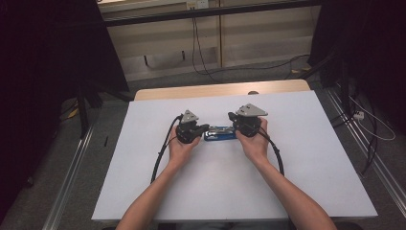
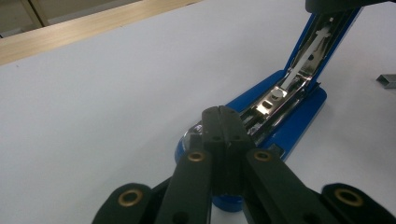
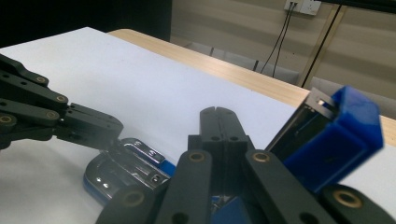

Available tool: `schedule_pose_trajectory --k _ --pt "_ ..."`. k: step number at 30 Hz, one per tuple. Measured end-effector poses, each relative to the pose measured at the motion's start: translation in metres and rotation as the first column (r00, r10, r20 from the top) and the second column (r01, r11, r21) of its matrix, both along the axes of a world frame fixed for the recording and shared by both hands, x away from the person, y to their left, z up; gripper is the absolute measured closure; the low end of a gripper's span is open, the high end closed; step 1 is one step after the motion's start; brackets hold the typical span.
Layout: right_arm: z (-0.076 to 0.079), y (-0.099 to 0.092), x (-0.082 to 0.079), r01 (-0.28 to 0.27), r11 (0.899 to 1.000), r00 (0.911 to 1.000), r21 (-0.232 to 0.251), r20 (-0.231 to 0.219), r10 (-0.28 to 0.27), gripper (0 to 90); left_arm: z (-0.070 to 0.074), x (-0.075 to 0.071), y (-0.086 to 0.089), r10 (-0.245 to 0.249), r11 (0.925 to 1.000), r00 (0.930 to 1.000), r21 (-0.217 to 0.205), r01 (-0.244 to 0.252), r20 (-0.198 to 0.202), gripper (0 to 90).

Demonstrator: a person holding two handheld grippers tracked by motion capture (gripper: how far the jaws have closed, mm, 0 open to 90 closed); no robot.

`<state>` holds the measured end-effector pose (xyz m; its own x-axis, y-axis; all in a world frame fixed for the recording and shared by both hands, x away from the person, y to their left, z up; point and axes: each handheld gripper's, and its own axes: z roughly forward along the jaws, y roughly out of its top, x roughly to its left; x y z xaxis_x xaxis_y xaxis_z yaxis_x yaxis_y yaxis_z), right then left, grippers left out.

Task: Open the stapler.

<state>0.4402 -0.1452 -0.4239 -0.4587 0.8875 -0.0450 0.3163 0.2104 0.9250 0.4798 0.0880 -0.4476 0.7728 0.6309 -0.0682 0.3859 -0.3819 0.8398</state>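
Note:
A blue stapler (image 1: 219, 135) lies on the white table between my two grippers. In the left gripper view its upper arm (image 2: 322, 42) is swung up and open, baring the shiny staple channel (image 2: 280, 93). My left gripper (image 2: 223, 114) is shut, its closed tips resting over the front of the stapler's base (image 2: 299, 126). My right gripper (image 3: 223, 113) is also shut with nothing between its jaws. The raised blue arm (image 3: 334, 135) stands just to its right there. That same view shows the left gripper (image 3: 100, 128) touching the metal front of the base (image 3: 128, 163). From above, the left gripper (image 1: 206, 127) and right gripper (image 1: 231, 116) point toward each other.
A small strip of staples (image 2: 385, 80) lies on the table beyond the stapler. The white tabletop (image 1: 297, 167) has free room all round, with a wooden edge (image 1: 220, 90) at the far side. Dark stands and cables flank the table on the floor.

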Motion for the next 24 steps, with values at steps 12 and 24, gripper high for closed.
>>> schedule_pose_trajectory --k 12,24 --pt "0.0 -0.004 -0.001 -0.005 1.0 1.0 0.006 -0.006 0.006 90.0 -0.001 0.0 0.001 0.001 0.9999 1.0 -0.016 -0.001 -0.008 90.0" --pt "0.0 -0.024 -0.004 0.02 0.999 0.9995 0.027 -0.025 -0.02 90.0 -0.001 0.0 0.001 0.003 0.9997 0.9999 -0.024 -0.004 -0.015 90.0"
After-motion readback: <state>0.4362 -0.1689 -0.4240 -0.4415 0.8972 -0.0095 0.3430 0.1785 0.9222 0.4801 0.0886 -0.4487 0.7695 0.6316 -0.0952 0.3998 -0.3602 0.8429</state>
